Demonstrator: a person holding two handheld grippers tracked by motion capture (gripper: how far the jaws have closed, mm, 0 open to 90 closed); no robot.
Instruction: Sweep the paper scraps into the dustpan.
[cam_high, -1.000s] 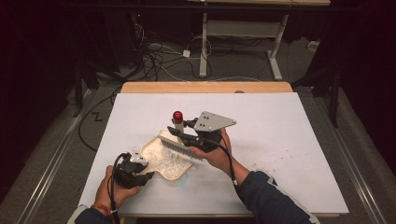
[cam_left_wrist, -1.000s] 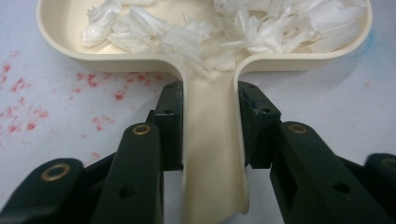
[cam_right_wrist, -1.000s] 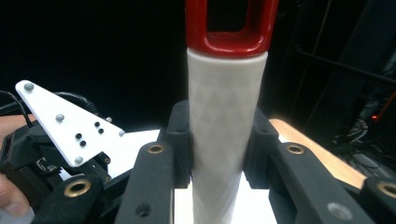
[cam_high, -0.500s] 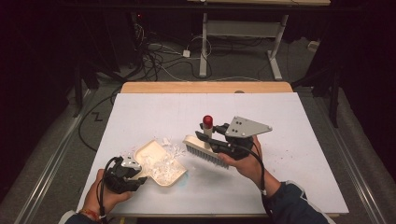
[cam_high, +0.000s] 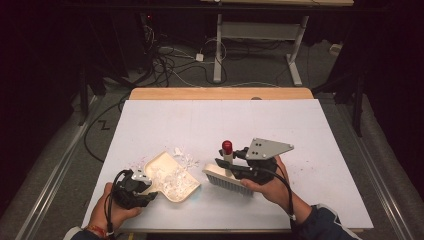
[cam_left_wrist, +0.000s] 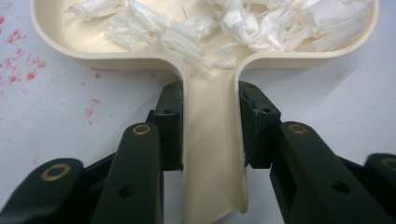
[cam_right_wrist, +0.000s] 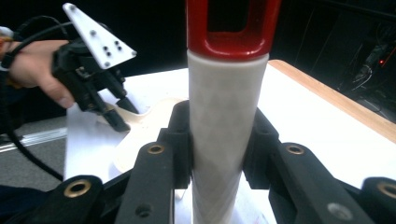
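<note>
A cream dustpan (cam_high: 161, 161) lies on the white table, holding a heap of white paper scraps (cam_high: 172, 179). My left gripper (cam_high: 145, 189) is shut on its handle (cam_left_wrist: 212, 154), jaws pressed to both sides, with the scraps (cam_left_wrist: 224, 23) just ahead. To the right, my right gripper (cam_high: 232, 167) is shut on a brush's white handle (cam_right_wrist: 226, 116). The brush's red tip (cam_high: 227, 146) points up and its pale bristle head (cam_high: 227, 179) hangs low over the table, apart from the pan. The right gripper view also takes in the left gripper (cam_right_wrist: 116, 114) and the pan (cam_right_wrist: 140, 135).
A few loose scraps (cam_high: 185, 156) lie on the table just beyond the pan's mouth. Red specks (cam_left_wrist: 14, 37) dot the surface beside the pan. A wooden strip (cam_high: 220, 93) edges the table's far side; cables and desk legs stand on the floor beyond.
My right gripper has carried the brush to the right, off the dustpan, and a little lower. The left gripper and pan have shifted slightly towards the near edge.
</note>
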